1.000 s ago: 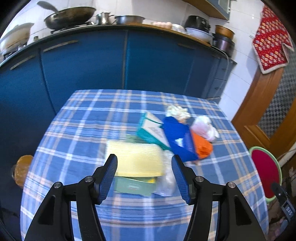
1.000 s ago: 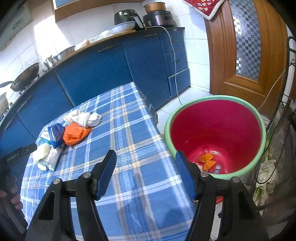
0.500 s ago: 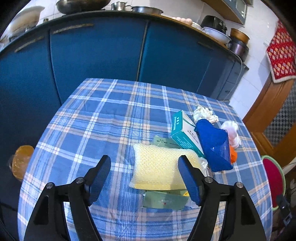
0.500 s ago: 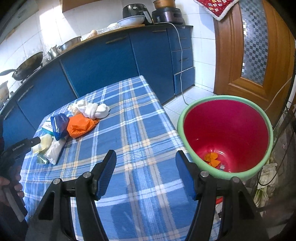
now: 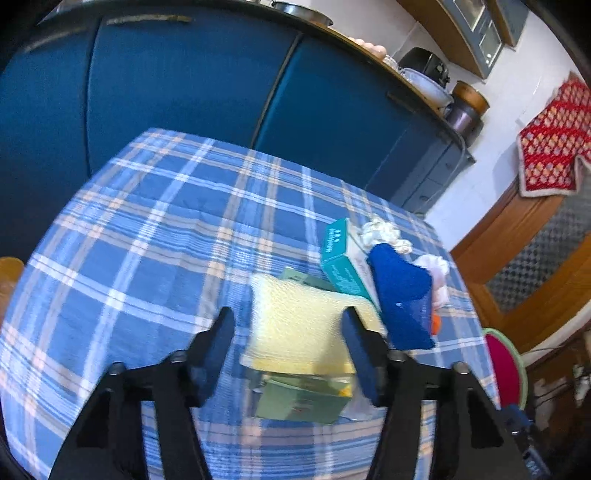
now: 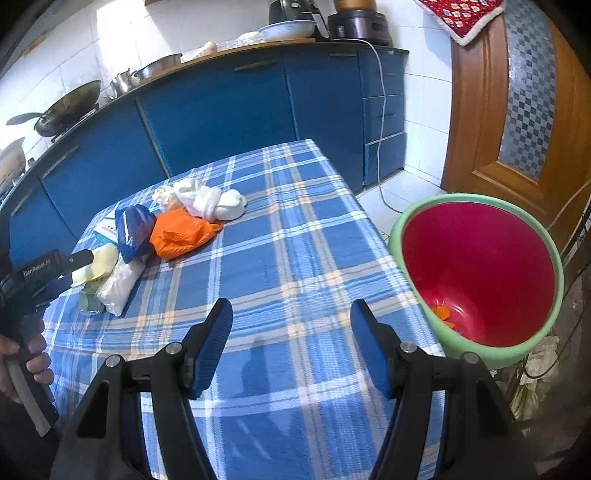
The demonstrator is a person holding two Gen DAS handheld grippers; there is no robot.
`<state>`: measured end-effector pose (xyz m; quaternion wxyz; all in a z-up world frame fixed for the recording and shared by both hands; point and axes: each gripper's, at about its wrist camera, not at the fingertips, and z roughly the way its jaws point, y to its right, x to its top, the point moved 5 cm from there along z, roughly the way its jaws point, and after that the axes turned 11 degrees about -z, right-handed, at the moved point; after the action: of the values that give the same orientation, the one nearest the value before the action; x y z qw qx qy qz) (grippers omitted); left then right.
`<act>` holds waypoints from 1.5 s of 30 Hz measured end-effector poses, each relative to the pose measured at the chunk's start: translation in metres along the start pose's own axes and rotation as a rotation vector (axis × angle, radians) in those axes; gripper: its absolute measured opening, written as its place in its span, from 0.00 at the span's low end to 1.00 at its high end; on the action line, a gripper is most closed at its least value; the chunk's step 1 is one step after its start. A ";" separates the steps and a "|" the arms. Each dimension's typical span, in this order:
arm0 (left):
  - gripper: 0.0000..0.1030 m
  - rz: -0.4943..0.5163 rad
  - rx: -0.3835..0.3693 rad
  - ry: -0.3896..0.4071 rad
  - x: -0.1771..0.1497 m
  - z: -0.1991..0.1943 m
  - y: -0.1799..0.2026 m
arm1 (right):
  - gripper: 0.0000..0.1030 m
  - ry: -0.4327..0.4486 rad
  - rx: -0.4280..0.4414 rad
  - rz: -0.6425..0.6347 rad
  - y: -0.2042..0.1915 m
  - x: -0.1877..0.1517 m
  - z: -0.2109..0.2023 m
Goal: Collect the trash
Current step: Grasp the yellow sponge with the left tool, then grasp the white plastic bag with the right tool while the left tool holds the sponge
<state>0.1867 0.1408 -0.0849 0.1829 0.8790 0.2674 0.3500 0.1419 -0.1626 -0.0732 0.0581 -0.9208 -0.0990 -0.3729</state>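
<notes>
Plaid tablecloth (image 5: 155, 221); yellow sponge (image 5: 295, 325) hides green packet (image 5: 299, 402).

Left view: motion blur throughout, dim blue cupboards (image 5: 177, 92), soft edges. Right view: sharper, bright daylight glare on white tiles (image 6: 155, 33), gripper shadow on tablecloth (image 6: 295, 258). Heavy fisheye bending, dark corner vignette in both.

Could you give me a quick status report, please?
Left gripper closing around yellow sponge, not yet gripped. Right gripper open, empty. Bin beside table, unobstructed.
</notes>
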 end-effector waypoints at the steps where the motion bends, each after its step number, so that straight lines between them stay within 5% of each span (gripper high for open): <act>1: 0.47 -0.004 -0.010 -0.004 -0.001 0.000 0.001 | 0.65 -0.001 0.001 -0.003 -0.002 0.000 0.001; 7: 0.29 -0.013 -0.025 0.001 -0.001 -0.007 0.001 | 0.65 0.002 0.025 -0.035 -0.018 0.005 0.005; 15: 0.19 -0.021 -0.064 0.035 0.001 -0.029 -0.005 | 0.65 0.011 0.073 -0.085 -0.052 0.017 0.012; 27: 0.18 -0.087 -0.033 0.154 0.008 -0.075 -0.041 | 0.65 0.003 0.163 -0.163 -0.112 0.027 0.027; 41: 0.18 -0.111 0.038 0.187 0.007 -0.084 -0.073 | 0.65 -0.058 0.246 -0.207 -0.170 0.032 0.057; 45: 0.18 -0.108 0.046 0.187 0.007 -0.085 -0.075 | 0.50 -0.090 0.228 -0.213 -0.173 0.030 0.070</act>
<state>0.1048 0.2152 -0.0614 0.1555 0.8307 0.3381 0.4141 0.1711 0.0228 -0.0969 0.1180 -0.9082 -0.2403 -0.3217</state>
